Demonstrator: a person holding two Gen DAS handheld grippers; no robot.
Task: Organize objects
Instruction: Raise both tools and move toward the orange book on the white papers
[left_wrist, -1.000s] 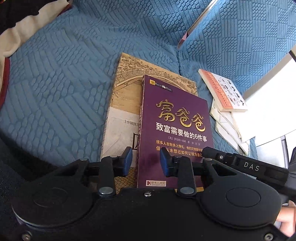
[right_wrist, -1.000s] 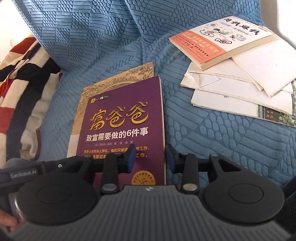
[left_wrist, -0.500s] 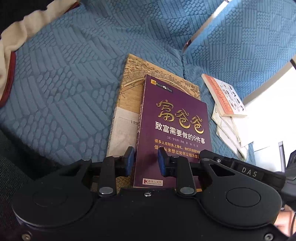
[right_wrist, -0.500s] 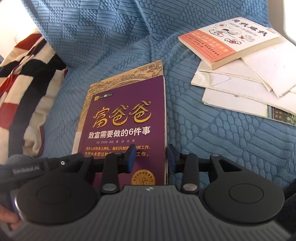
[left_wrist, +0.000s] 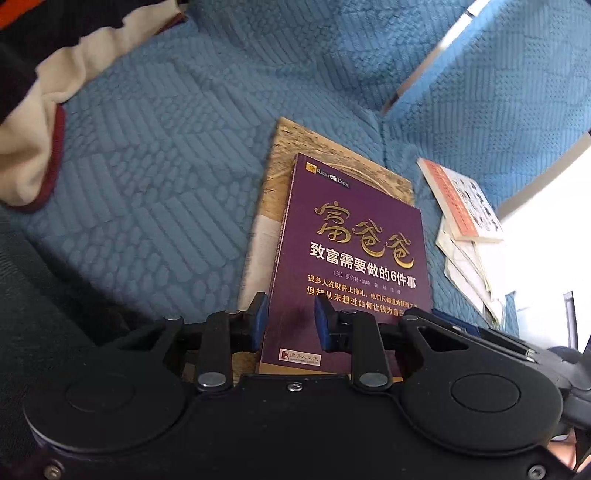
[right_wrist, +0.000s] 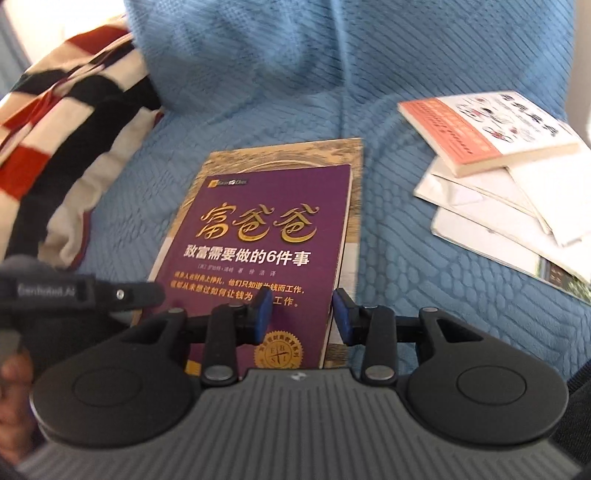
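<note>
A purple book with gold lettering lies flat on top of a tan book on the blue sofa cover. My left gripper is open over the purple book's near left corner; its left pad is just outside the cover's left edge and its right pad is over the cover. My right gripper is open astride the same book's near right edge. Neither pair of pads presses on anything. Each gripper's body shows at the edge of the other view.
An orange-and-white paperback rests on a loose pile of white papers to the right. A red, black and cream striped blanket is bunched at the left. The sofa's back cushions rise behind the books.
The purple book now covers more of the tan book, with less tan showing on the left. The right wrist view has rolled. The left jaws narrowed slightly.
</note>
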